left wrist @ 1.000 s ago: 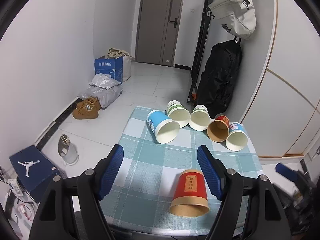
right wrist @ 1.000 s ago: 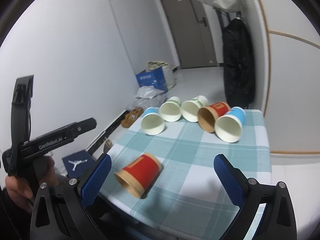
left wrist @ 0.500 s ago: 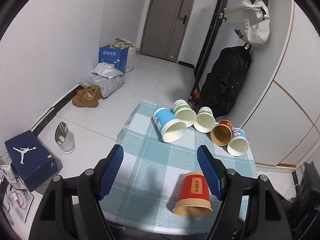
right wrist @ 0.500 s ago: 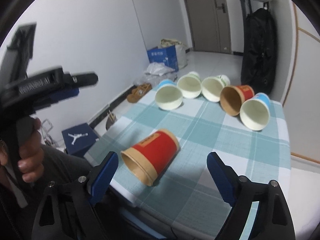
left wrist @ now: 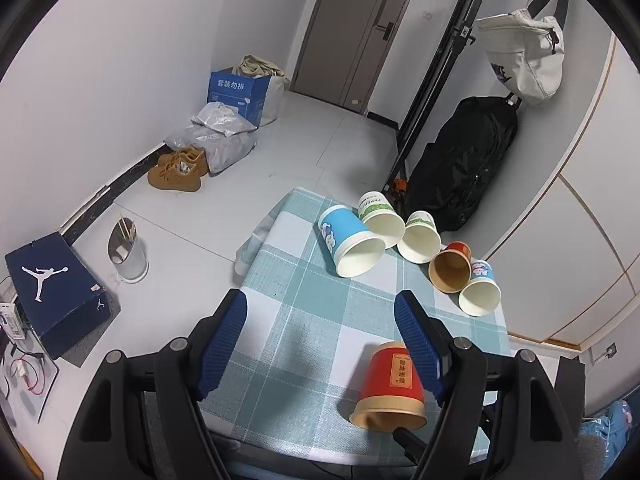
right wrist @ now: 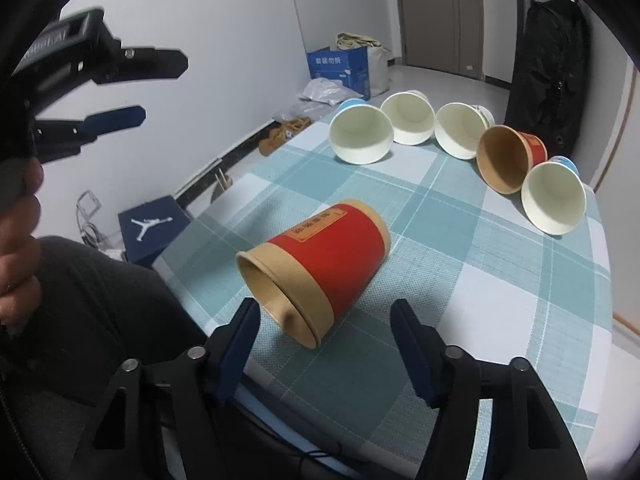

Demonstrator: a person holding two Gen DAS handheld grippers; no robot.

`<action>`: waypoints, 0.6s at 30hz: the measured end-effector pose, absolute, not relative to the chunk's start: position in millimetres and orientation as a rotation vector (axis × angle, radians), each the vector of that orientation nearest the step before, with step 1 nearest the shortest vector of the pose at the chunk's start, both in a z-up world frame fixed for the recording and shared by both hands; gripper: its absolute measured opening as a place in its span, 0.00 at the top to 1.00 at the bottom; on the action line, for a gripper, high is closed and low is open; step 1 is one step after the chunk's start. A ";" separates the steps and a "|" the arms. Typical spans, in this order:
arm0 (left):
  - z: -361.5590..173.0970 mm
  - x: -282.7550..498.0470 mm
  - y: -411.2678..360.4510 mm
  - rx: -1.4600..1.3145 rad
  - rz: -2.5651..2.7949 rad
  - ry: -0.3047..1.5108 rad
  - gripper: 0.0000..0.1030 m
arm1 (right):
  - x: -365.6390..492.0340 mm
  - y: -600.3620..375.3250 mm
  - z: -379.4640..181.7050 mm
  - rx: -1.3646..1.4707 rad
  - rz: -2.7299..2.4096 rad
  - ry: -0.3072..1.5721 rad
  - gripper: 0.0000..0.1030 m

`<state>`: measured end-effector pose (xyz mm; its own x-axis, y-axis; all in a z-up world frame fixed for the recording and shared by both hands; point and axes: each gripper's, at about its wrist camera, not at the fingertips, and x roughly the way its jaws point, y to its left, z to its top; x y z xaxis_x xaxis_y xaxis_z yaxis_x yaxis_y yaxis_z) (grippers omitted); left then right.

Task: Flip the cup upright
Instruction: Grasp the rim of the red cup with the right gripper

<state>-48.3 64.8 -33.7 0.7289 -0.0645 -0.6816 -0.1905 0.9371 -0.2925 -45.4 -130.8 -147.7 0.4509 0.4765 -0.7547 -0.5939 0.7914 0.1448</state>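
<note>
A red paper cup with a tan rim (right wrist: 320, 268) lies on its side near the front edge of the checked tablecloth (right wrist: 460, 280), mouth toward me. My right gripper (right wrist: 325, 322) is open, its blue fingers either side of the cup's mouth end, not touching it. The cup also shows in the left wrist view (left wrist: 390, 388), low right, partly behind my right finger. My left gripper (left wrist: 320, 316) is open and empty, held high above the table; it shows in the right wrist view (right wrist: 132, 92) at upper left.
Several more cups lie on their sides in a row at the table's far edge: a blue one (left wrist: 350, 240), two white-green ones (left wrist: 382, 220), a small red one (left wrist: 452, 268), a blue-white one (left wrist: 480, 294). A shoebox (left wrist: 52, 292) and bin (left wrist: 128, 252) sit on the floor at left.
My right gripper has come forward and down to the red cup, which now lies between its fingers. My left gripper has risen and drawn back.
</note>
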 end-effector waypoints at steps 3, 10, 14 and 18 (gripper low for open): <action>-33.7 -48.5 63.2 -0.354 0.066 0.758 0.30 | -43.2 -128.2 -151.7 -0.156 0.638 0.896 0.61; -33.3 -48.8 63.8 -0.352 0.063 0.756 0.30 | -36.6 -128.8 -153.4 -0.147 0.581 0.903 0.89; -33.6 -48.8 64.9 -0.358 0.061 0.758 0.30 | -33.7 -135.6 -151.6 -0.125 0.546 0.896 0.97; -35.3 -49.0 65.7 -0.363 0.058 0.764 0.30 | -31.1 -141.9 -148.2 -0.093 0.529 0.891 0.98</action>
